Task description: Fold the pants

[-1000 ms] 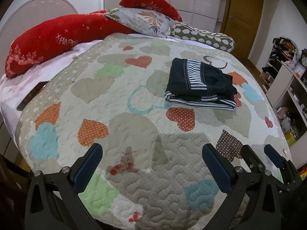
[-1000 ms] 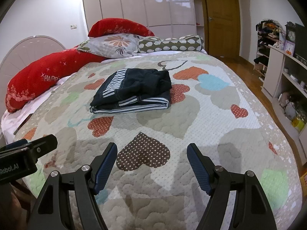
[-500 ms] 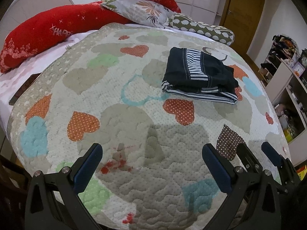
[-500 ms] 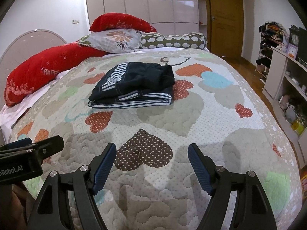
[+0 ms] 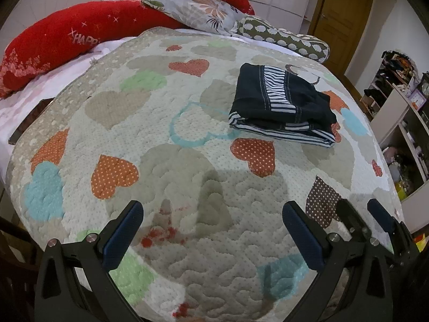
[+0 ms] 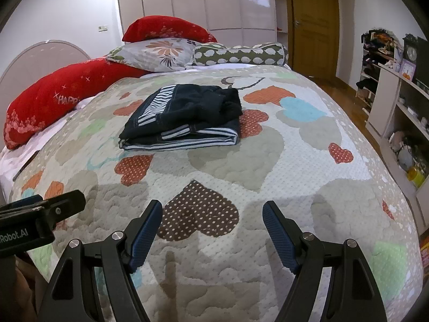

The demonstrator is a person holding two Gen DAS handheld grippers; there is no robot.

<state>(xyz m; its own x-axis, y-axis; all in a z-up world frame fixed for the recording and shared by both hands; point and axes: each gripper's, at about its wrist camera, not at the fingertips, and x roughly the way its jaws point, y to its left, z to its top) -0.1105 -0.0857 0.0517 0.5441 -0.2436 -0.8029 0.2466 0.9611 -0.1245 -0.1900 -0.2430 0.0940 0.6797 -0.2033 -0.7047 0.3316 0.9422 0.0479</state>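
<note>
The dark pants [image 5: 281,110] with black-and-white striped panels lie folded in a compact stack on the heart-patterned quilt [image 5: 161,123], toward the far right of the bed; the right wrist view shows the same pants [image 6: 185,115] near the bed's middle. My left gripper [image 5: 213,209] hangs open over the near part of the quilt, well short of the pants, with nothing between its blue pads. My right gripper [image 6: 213,209] is open too, over a brown dotted heart, empty. In the left wrist view the right gripper [image 5: 362,212] shows at the lower right edge.
A long red pillow [image 6: 61,96], a floral pillow [image 6: 158,53] and a spotted bolster [image 6: 238,55] line the head of the bed. White shelves [image 6: 402,112] with clutter stand to the right, and a wooden door [image 6: 313,24] lies beyond. Wardrobes fill the back wall.
Both views have shifted only slightly: the left view tips a little lower on the quilt. The pants lie still and both grippers stay open.
</note>
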